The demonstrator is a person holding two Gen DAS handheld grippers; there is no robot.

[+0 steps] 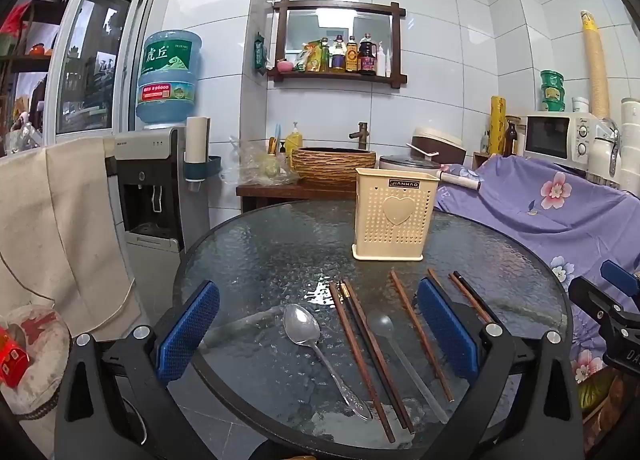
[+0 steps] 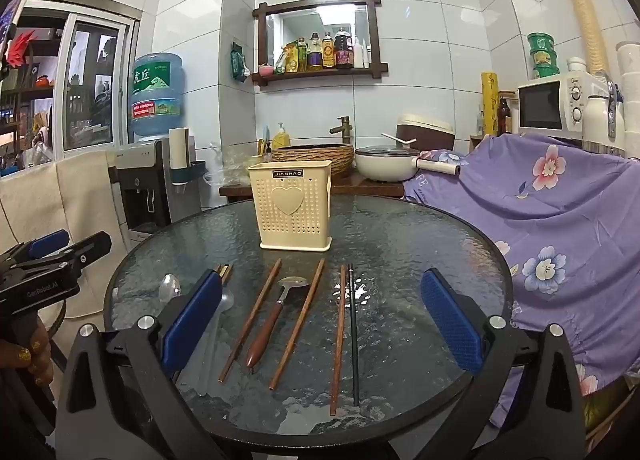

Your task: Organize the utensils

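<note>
A cream perforated utensil holder [image 1: 394, 216] [image 2: 294, 206] stands upright at the far side of the round glass table [image 1: 260, 256] [image 2: 420, 244]. Loose utensils lie in front of it: a metal spoon [image 1: 316, 348], a clear plastic spoon [image 1: 404, 356], a wooden-handled spoon [image 2: 272, 320], several brown chopsticks [image 1: 360, 356] [image 2: 298, 324] and a black chopstick [image 2: 353, 334]. My left gripper [image 1: 318, 334] is open and empty above the near utensils. My right gripper [image 2: 320, 322] is open and empty above the near edge. The left gripper shows at the left of the right wrist view [image 2: 56, 256].
A water dispenser [image 1: 156, 188] stands left of the table. A purple flowered cloth [image 2: 560, 220] covers furniture on the right. Behind are a wooden counter with a woven basin [image 1: 332, 164], a pot [image 2: 384, 164] and a microwave [image 2: 556, 104]. A beige cloth [image 1: 60, 220] hangs left.
</note>
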